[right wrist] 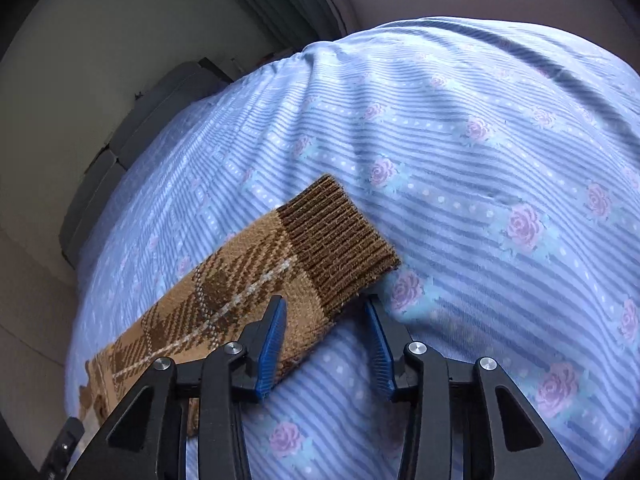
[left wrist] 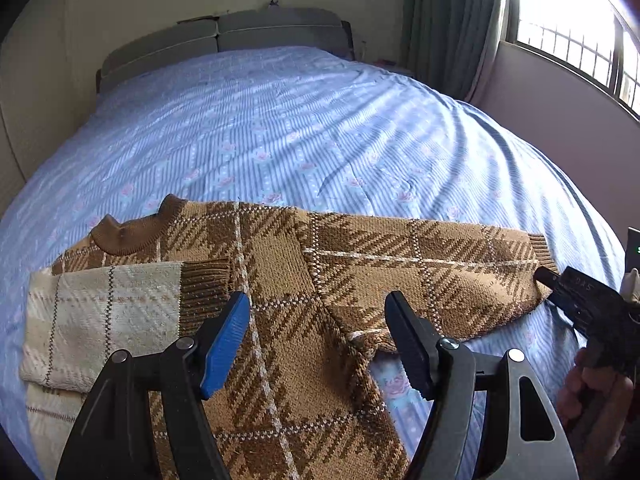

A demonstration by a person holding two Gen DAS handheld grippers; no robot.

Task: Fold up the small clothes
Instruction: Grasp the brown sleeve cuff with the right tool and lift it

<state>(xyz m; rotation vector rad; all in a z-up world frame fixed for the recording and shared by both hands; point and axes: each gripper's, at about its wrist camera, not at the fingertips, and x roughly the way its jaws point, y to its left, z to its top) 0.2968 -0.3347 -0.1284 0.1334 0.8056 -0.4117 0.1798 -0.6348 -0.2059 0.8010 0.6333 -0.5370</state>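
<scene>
Brown plaid sweater (left wrist: 280, 288) on the bed (left wrist: 280, 128); left claw (left wrist: 318, 340) open above it, right claw (right wrist: 326, 344) open around its cuff (right wrist: 340, 240); no legible writing.

One sweater (left wrist: 280, 280) on one bed (left wrist: 280, 120); brown plaid knit, 2 sleeves (one folded across the chest showing its pale inside (left wrist: 104, 312), one stretched out sideways (left wrist: 440, 264)); 1 neck collar (left wrist: 128, 236); 2 ribbed cuffs in the left wrist view, 1 cuff (right wrist: 340, 240) in the right wrist view. 2 grippers: left gripper (left wrist: 318, 344) w/ 2 fingers, right gripper (right wrist: 326, 348) w/ 2 fingers. 1 headboard (left wrist: 224, 40), 2 panels; 1 curtain (left wrist: 452, 24); 1 window (left wrist: 576, 32).
</scene>
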